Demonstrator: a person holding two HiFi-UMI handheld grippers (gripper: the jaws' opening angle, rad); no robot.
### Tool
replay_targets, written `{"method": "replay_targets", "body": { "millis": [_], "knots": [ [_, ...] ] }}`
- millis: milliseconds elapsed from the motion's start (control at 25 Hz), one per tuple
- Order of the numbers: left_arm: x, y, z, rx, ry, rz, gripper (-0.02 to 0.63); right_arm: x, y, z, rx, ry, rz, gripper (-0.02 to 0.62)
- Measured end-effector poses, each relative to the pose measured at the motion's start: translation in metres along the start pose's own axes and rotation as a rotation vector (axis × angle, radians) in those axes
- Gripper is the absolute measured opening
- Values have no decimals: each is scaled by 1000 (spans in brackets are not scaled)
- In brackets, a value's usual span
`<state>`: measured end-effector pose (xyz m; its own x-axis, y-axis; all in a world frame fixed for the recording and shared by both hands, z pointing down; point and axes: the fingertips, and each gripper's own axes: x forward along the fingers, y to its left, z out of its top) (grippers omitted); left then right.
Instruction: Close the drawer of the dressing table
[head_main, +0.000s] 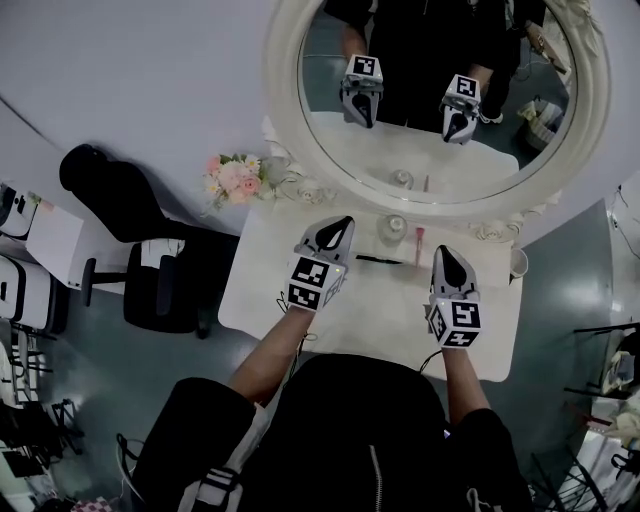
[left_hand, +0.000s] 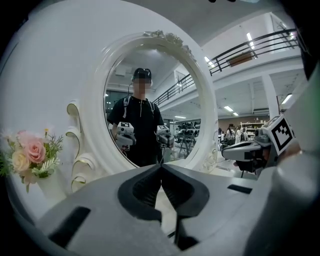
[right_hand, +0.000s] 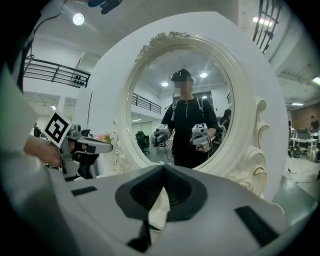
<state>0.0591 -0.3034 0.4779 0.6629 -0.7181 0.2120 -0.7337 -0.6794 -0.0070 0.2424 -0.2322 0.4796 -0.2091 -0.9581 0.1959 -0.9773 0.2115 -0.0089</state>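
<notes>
Both pairs of jaws are closed on nothing, the left gripper (head_main: 345, 222) and right gripper (head_main: 442, 250) level above the dressing table (head_main: 262, 300). Between their tips lie a small jar (head_main: 393, 228), its contents unclear, and a black pen (head_main: 378, 260). The mirror (head_main: 420, 150) stands ahead and flowers (head_main: 232, 178) lie left. The drawer is unseen, the table's front hidden behind the jaws.

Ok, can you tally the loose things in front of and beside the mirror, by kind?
Flower bouquet: 1
Glass bottle: 1
Red stick: 1
Black pen: 1
White cup: 1
Total: 5
</notes>
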Motion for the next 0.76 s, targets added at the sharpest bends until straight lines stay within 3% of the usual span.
{"method": "replay_targets", "body": {
  "millis": [760],
  "knots": [
    [-3,-4,-2,-26,-6,-2,8,-5,7,0,-3,1,14,-5]
  ]
}}
